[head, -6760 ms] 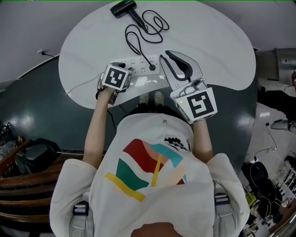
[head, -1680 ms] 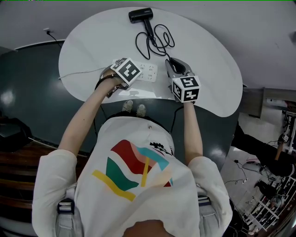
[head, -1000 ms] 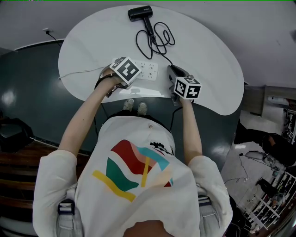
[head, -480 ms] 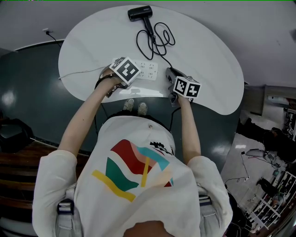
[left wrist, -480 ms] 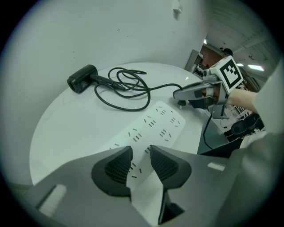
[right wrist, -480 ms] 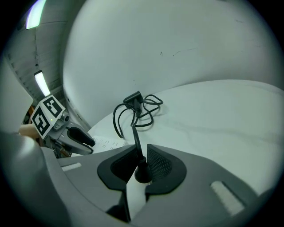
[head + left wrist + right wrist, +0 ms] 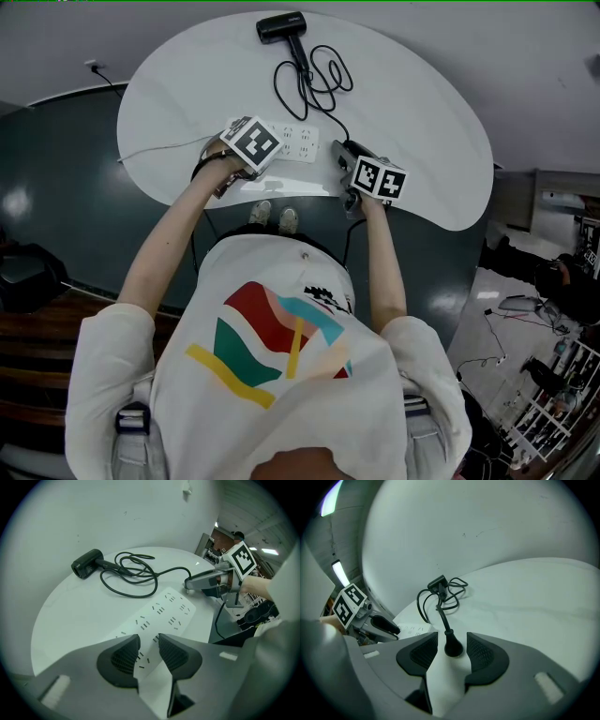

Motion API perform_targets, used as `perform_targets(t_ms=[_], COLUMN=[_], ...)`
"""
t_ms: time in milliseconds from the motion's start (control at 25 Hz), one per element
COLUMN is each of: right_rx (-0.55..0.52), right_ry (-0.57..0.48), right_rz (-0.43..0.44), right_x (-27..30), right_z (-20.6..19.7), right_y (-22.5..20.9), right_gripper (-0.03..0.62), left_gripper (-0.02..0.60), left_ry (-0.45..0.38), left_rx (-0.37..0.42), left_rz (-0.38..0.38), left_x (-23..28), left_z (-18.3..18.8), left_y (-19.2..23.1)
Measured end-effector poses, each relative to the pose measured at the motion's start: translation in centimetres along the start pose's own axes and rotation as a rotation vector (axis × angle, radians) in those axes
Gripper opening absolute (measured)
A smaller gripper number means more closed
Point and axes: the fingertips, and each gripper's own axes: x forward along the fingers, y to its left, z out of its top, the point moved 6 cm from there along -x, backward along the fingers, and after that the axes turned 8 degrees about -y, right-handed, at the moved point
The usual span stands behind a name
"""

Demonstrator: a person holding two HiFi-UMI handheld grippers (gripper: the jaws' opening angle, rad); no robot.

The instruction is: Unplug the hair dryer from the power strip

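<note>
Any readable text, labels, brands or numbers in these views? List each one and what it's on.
No readable text in any view.
Black square patterns on one white cube and the other: coded marks, not letters or numbers.
Small black print on the white T-shirt: too small to read.
White power strip and black hair dryer: no label or brand visible.
</note>
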Motion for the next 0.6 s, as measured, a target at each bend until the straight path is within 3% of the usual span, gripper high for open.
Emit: perform_targets(t_ms=[240,320,400,480,600], right_rx=[-0.041,-0.044,-0.046,-0.051,-0.078], right_ry=[-0.004,-0.015,-0.031,-0.05,-0.08], right_rz=[0.021,0.023,0.02,0.028,0.036], right_x=[-0.4,-0.6,-0.8,-1.1,-1.6], right_z=[0.2,0.6,1.0,1.7,2.9], right_y=[0.7,0.8,0.9,1.2,1.8], right_gripper=[0.206,0.207,0.207,0.207,0.202], left_gripper=[0.121,0.123,0.138,0.2,0.209], left_ry=[-0.006,-0.061,-0.098,-0.038,-0.007], left_rx=[-0.001,0.012,-0.01,-0.078,-0.088], left_rz=[-0.004,0.005,-0.034,-0.096,-0.048], left_x=[0.0,0.0,0.0,-0.1,-0.4], left_z=[0.0,0.6,1.0,0.3,0.4], left_y=[0.1,0.4,-0.1,-1.0,-0.3])
